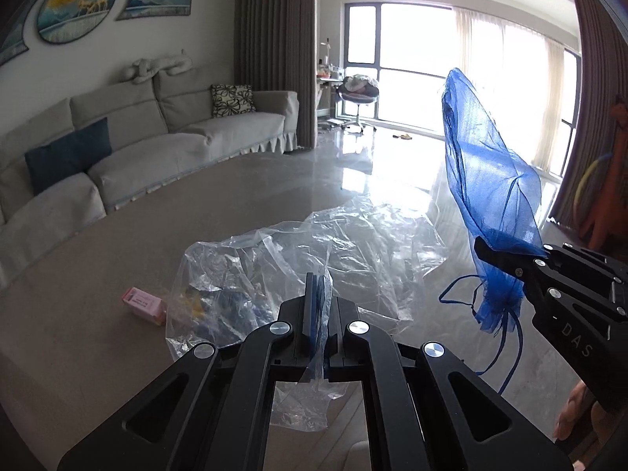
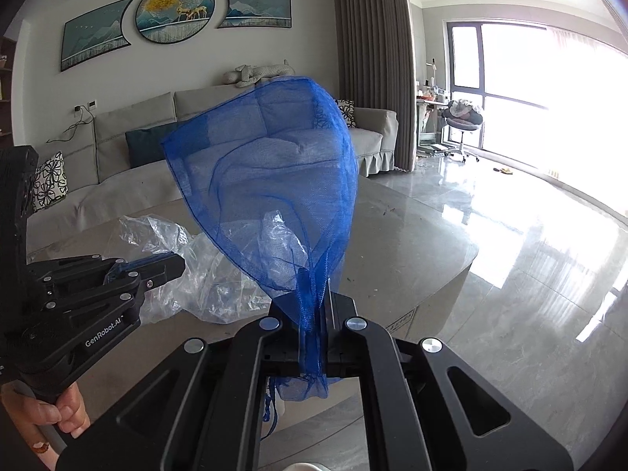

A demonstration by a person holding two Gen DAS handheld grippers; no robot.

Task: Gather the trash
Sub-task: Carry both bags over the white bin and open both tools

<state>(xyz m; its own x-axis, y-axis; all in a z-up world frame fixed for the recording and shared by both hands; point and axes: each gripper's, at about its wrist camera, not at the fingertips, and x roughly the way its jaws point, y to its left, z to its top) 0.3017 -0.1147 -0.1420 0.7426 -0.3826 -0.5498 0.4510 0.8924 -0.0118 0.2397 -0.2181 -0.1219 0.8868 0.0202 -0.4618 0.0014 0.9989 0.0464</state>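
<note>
Trash here is two soft things, one in each claw. Clear plastic bag (image 1: 314, 243) lies crumpled across the grey worktop (image 1: 98, 235), and one edge of it runs up between the pads of the left claw (image 1: 318, 286), which is closed tight on the film; a strip of blue shows in the same pinch. From the right wrist view that left claw (image 2: 172, 269) sits low at the left, with the plastic (image 2: 208, 271) spread just beyond its tip and a hand (image 2: 59, 412) gripping its handle.

Blue mesh drawstring pouch (image 2: 267, 180) is raised clear of the worktop. The right claw (image 2: 314, 306) is clamped on its gathered neck, so the body of the pouch billows up and forward from the pads while the ruffled mouth and thin cords hang below them. In the left wrist view the same pouch (image 1: 490, 180) stands up at the right, held in the right claw (image 1: 486, 253), well apart from the plastic and to its right.

A small pink box (image 1: 143, 306) rests on the worktop just beside the left edge of the plastic bag.
</note>
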